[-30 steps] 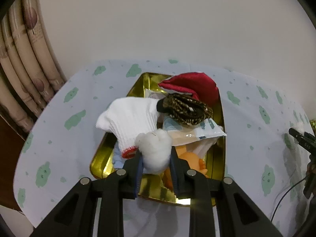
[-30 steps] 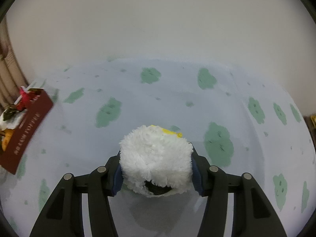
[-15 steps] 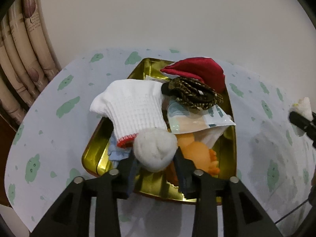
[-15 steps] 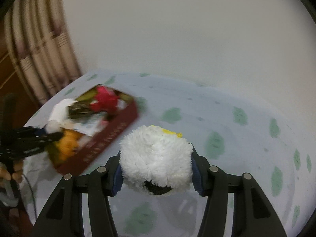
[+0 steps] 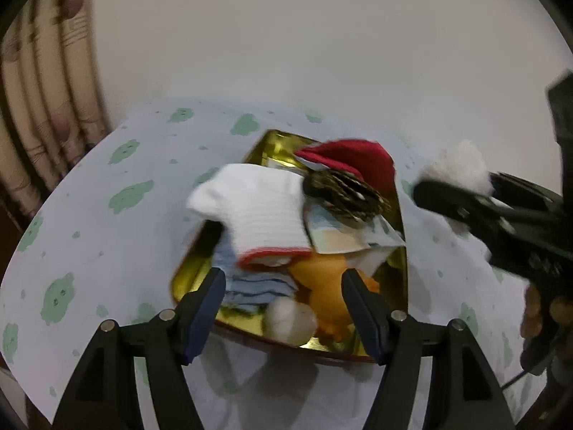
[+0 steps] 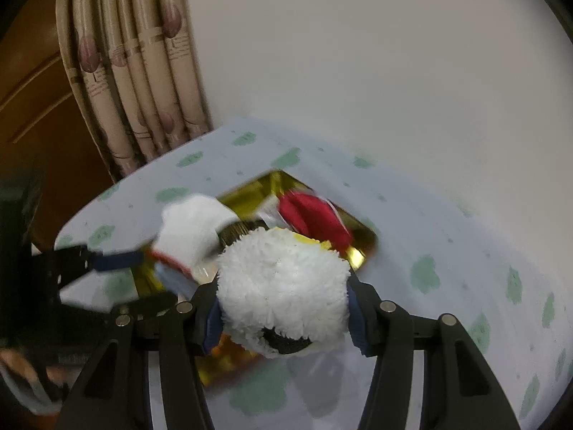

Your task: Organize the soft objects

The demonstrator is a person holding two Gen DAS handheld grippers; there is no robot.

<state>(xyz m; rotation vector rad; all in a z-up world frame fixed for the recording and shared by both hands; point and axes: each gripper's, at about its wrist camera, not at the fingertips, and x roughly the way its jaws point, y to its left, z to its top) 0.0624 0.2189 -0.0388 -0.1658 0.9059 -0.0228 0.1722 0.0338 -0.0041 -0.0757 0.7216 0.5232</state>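
Left hand-held gripper opening, empty; right hand-held gripper clamps fluffy white toy.

No legible text, label or number anywhere.

The fluffy white toy hid much of the gold tin; motion blurred the white sock.

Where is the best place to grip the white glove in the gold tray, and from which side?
Probably the red-trimmed cuff of the white glove, from the near side: that edge faces the opening, empty left gripper and lies on top of the pile, while the far end overhangs the gold tray rim.
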